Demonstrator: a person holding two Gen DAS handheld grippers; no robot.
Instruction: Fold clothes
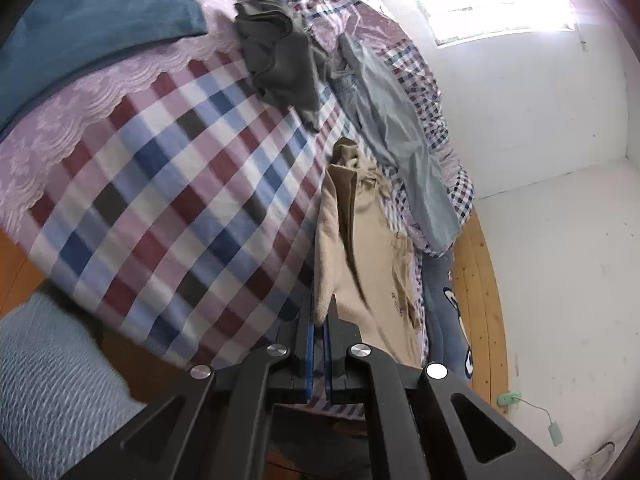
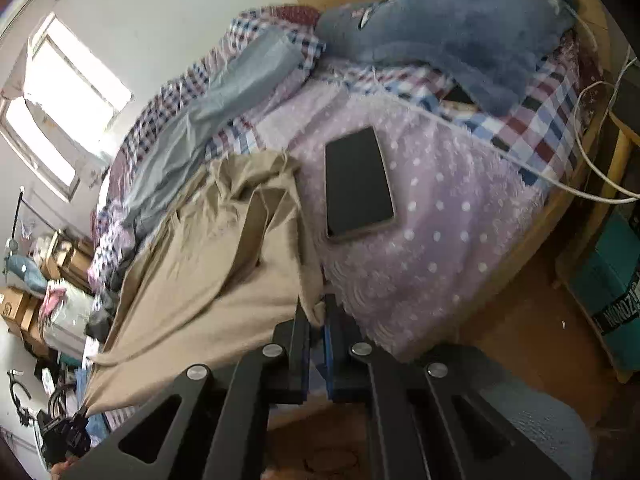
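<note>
Trousers (image 2: 208, 264) on bed (image 1: 168, 184), phone (image 2: 358, 184) just right of them on blanket (image 2: 440, 232), plush (image 2: 460, 28) behind phone, jeans (image 1: 392, 128) beyond trousers

One partly readable print, on a box at the far right of my right wrist view.

I can make out white capitals on a black band across the teal box (image 2: 612, 280) standing on the floor right of the bed; the letters run sideways and are cut off by the edge, something like "NUOZI", and I cannot read the whole word. Nothing else in either view carries lettering I can read.
</note>
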